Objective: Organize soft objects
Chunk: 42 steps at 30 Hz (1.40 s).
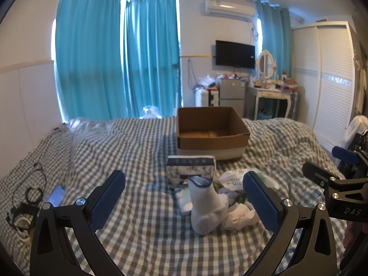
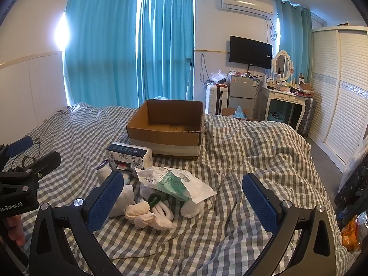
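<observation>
Socks and soft packets lie in a small heap on the checked bedspread [image 1: 142, 234], in front of an open cardboard box [image 1: 210, 135] that looks bare inside.

Going left to right in the left wrist view: a phone [image 1: 56, 195] and a tangle of cable [image 1: 32, 193] lie off to the left, well apart from the heap. The left gripper [image 1: 184, 201] has its jaws spread wide and holds nothing. Right between its blue pads stands a white sock [image 1: 205, 207], propped up with its blue-trimmed cuff at the top, so its long axis runs up and slightly away from the camera. Behind it sits a flowered tissue pack [image 1: 191, 169], long side across the view, just in front of the box. To the right lie a crumpled plastic packet [image 1: 232, 180] and a few more white socks [image 1: 240, 215], touching one another.

The right gripper [image 2: 184, 201] is also wide open and empty. In its own view the heap sits towards its left pad, while bare bedspread lies between its fingers.

My judgement is that the left gripper is the better placed: the upright sock lies straight ahead of it, and closing across the sock's narrow middle should catch it. The box lies beyond, slightly to the right.
</observation>
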### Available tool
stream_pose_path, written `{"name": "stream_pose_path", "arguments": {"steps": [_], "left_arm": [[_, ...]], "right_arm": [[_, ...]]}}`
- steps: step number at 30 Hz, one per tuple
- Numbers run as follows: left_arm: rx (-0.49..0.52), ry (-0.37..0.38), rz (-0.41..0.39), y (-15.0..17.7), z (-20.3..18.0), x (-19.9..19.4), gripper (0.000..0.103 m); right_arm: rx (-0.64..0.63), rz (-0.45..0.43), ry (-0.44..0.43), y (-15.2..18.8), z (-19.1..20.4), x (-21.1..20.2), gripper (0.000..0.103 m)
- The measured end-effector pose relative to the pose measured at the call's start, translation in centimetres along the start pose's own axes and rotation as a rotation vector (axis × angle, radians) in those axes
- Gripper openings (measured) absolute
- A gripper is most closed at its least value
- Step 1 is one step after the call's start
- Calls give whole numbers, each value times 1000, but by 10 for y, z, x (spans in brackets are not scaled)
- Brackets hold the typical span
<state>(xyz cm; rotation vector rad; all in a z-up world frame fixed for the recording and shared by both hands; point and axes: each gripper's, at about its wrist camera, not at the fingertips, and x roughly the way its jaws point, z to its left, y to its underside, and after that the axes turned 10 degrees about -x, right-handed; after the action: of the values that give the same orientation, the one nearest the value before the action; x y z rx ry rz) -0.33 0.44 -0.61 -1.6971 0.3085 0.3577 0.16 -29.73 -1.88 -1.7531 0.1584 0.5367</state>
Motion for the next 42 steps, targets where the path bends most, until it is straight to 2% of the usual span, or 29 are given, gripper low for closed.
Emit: {"name": "stream_pose_path", "arguments": {"steps": [12,15,21,25,27,31,32,33,34,35,36,38,42], "left_arm": [[-2,13,-43,-13,-1,-11,103],[-7,21,-41,-15,-1,-9,103],[1,5,68,8,8,30,103],[-21,-19,126,28,21,54,103],[-29,-32,148,34,25,62,103],[-36,-34,186,41,31,74,103],[-33,-33,189,42,30,75,103],[-30,-33,188,42,29,76,103],[-26,-33,187,42,29,76,103],[-23,-32,188,43,29,76,103],[-19,-31,189,44,28,75,103],[-10,-32,191,44,26,75,103],[19,-17,192,42,20,73,103]], "right_arm": [[-26,-5,3,-4,2,-4,103],[-24,23,-13,-1,2,6,103],[-41,208,-109,27,21,68,102],[-53,299,-177,50,38,102,95],[-78,332,-198,55,47,113,89],[-96,365,-262,57,63,130,87],[-96,384,-270,59,67,134,79],[-96,400,-284,61,69,136,65],[-97,419,-297,63,72,139,56],[-100,432,-299,64,73,140,40],[-107,440,-295,65,73,139,28],[-100,429,-283,62,71,132,23],[-64,321,-275,38,52,98,22]]}}
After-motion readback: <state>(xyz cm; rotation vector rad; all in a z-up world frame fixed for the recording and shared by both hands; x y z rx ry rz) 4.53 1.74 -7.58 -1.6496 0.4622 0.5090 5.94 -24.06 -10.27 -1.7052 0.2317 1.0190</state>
